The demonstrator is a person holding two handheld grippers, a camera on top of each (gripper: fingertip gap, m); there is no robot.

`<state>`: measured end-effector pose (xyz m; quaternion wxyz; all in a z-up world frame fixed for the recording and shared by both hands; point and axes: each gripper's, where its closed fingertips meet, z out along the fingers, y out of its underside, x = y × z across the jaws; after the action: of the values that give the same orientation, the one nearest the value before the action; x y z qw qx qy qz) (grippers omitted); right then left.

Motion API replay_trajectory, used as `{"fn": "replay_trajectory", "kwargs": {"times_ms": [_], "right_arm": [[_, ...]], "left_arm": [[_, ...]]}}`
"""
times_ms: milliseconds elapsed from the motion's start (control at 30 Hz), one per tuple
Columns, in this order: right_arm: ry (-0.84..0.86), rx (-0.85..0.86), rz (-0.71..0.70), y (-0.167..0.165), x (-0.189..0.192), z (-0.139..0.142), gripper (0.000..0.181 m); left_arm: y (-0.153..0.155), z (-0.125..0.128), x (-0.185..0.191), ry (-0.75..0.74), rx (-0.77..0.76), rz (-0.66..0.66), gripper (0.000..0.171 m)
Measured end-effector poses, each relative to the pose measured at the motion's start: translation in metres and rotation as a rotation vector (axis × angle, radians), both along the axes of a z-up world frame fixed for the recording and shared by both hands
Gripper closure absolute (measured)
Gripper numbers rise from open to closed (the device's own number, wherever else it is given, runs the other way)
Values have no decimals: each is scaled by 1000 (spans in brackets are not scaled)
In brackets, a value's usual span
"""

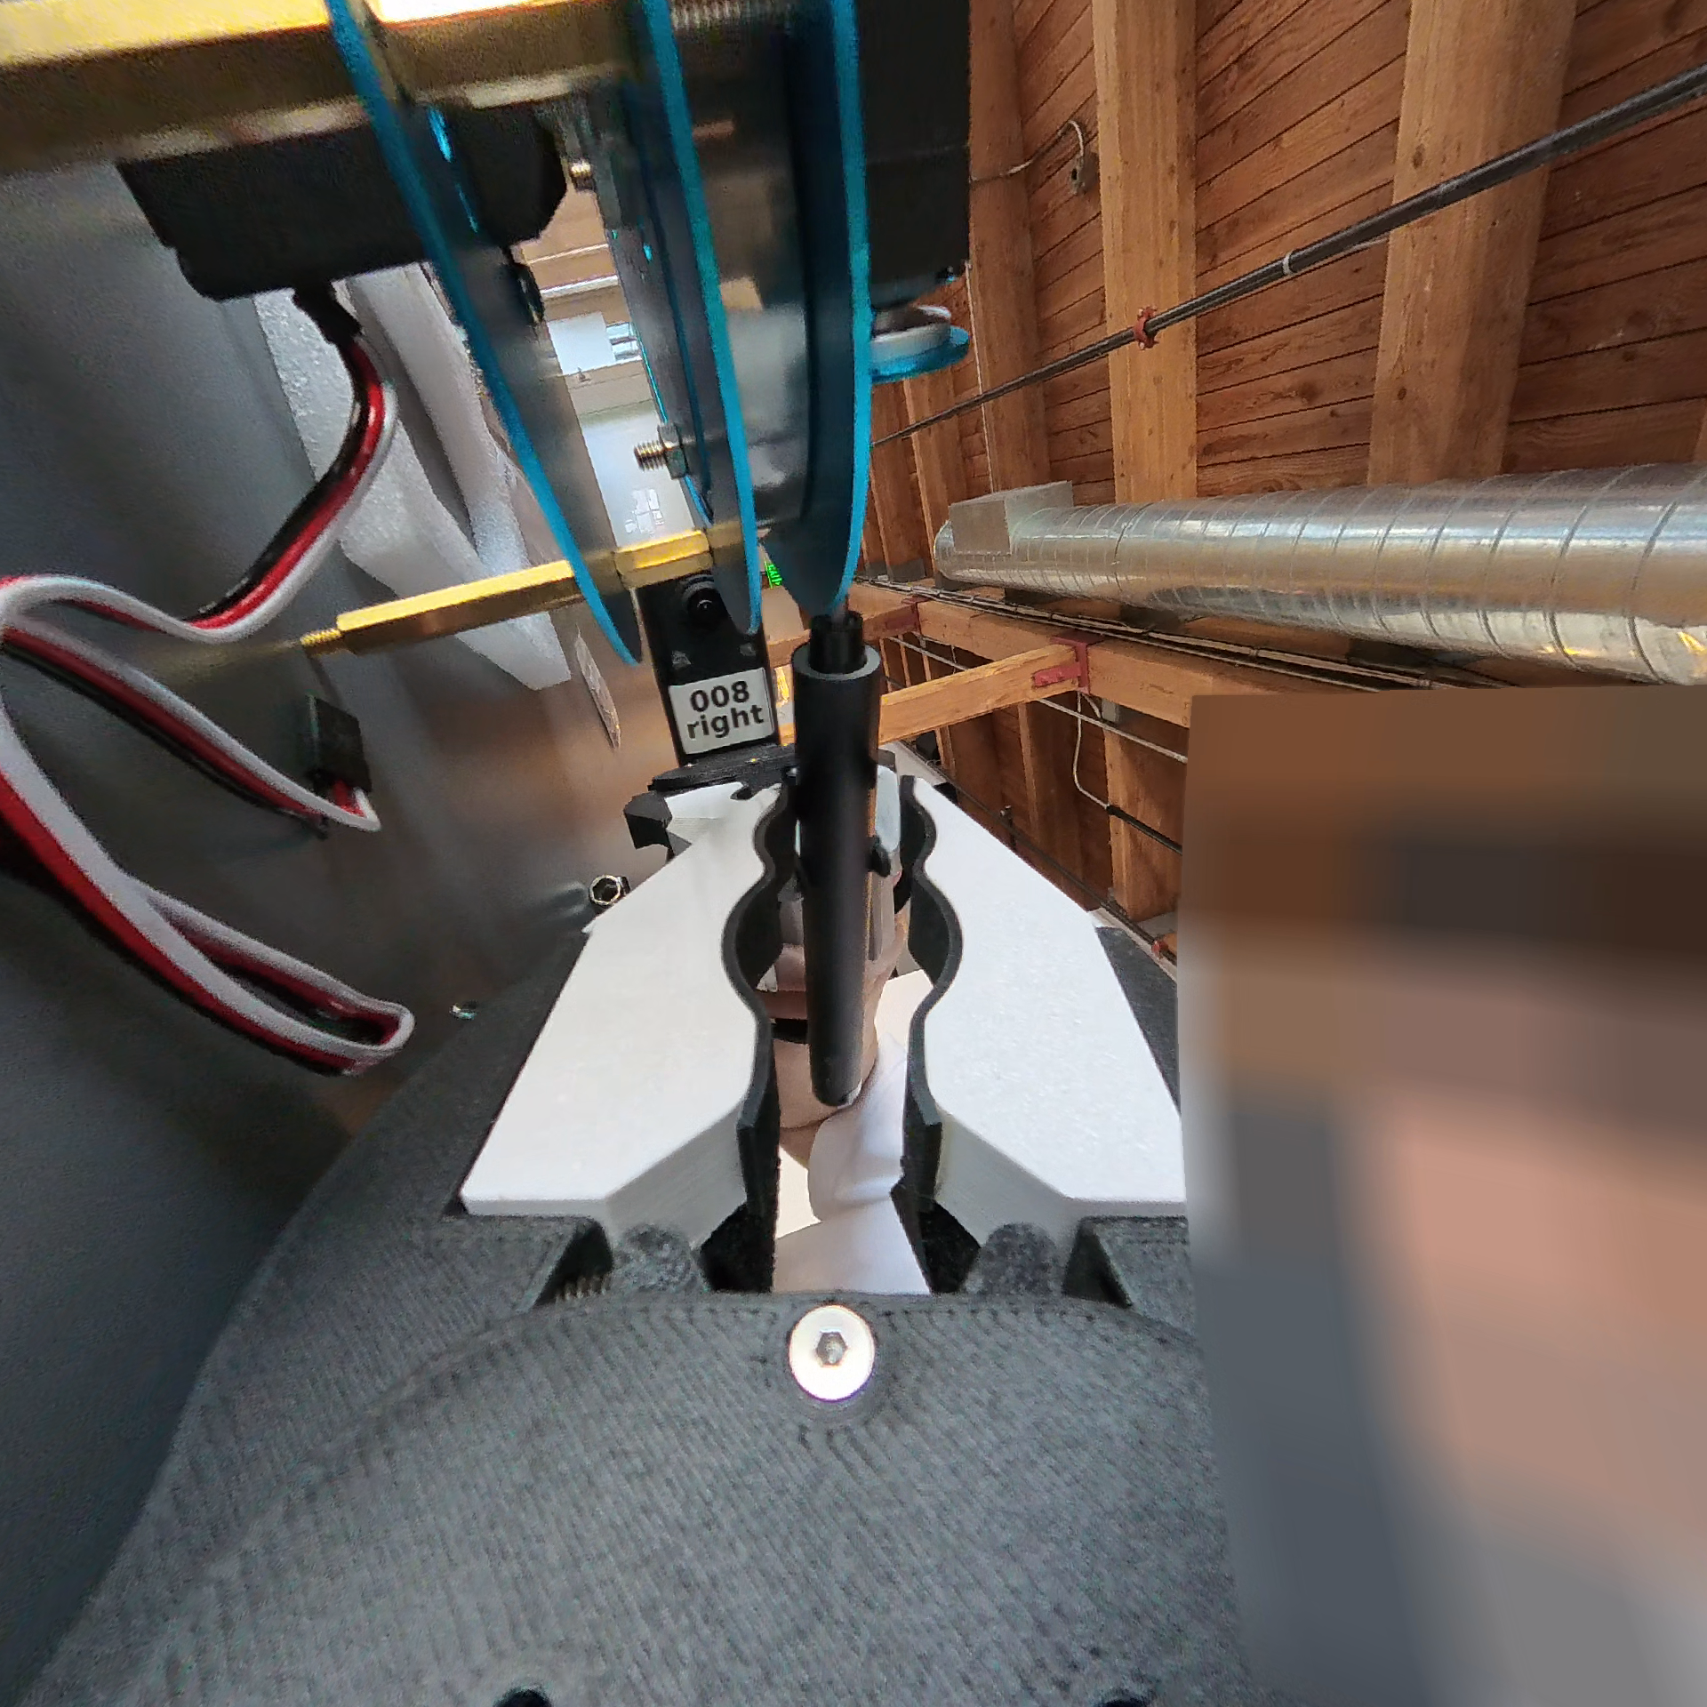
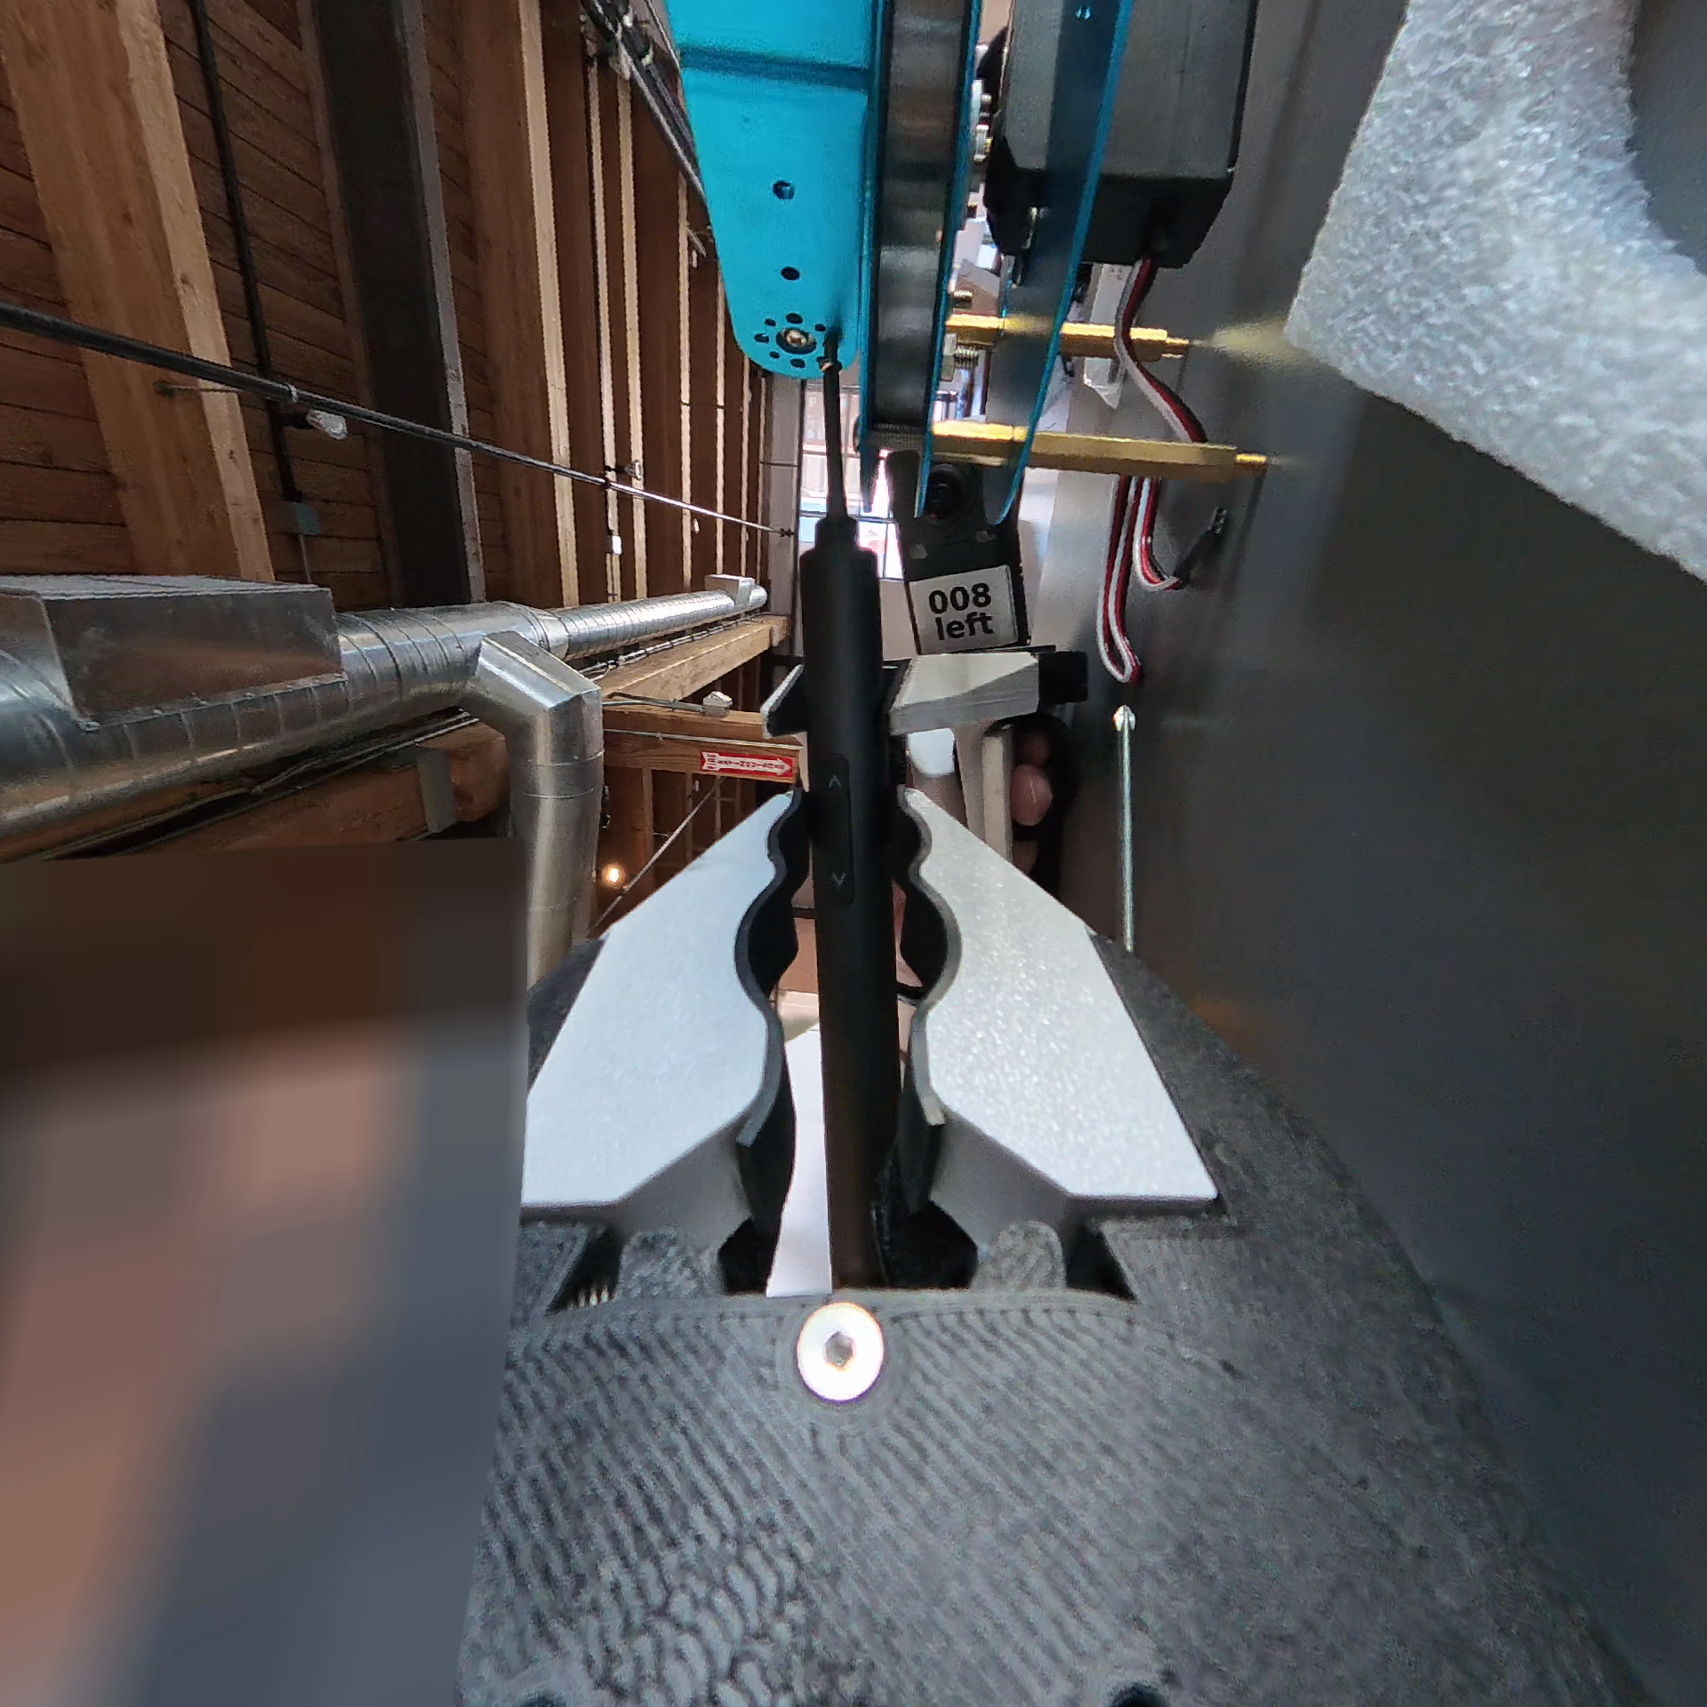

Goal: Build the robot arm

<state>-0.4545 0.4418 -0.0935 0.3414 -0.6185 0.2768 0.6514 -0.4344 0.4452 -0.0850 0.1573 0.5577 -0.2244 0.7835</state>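
Observation:
A black pen-shaped electric screwdriver stands between the white fingers of my left gripper, whose black wavy pads close on it near the tips. In the right wrist view the same screwdriver, with two arrow buttons, runs between the fingers of my right gripper, which is also shut on it. Its thin bit meets a screw on a blue bracket. The left gripper shows just beyond, and the right gripper shows behind the tool in the left wrist view.
The blue plates carry brass standoffs, a black servo and red-white-black wires. A grey panel and white foam stand beside them. A person's fingers show behind. Metal ducts and wooden beams lie beyond. Left and right tips are no more than a few centimetres apart.

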Motion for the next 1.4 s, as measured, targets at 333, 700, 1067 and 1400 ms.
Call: {"fn": "replay_trajectory", "kwargs": {"times_ms": [333,700,1067,1400], "right_arm": [[12,7,-18,-1,3,-1,166],[18,-20,-24,0,3,-2,166],[-314,21,28,-15,-7,-2,144],[-477,-12,78,-24,-16,-12,164]], "left_arm": [[-1,-1,3,5,8,10,152],[1,-3,5,23,7,32,156],[1,-7,6,55,44,54,157],[3,-4,4,43,56,76,156]]}}
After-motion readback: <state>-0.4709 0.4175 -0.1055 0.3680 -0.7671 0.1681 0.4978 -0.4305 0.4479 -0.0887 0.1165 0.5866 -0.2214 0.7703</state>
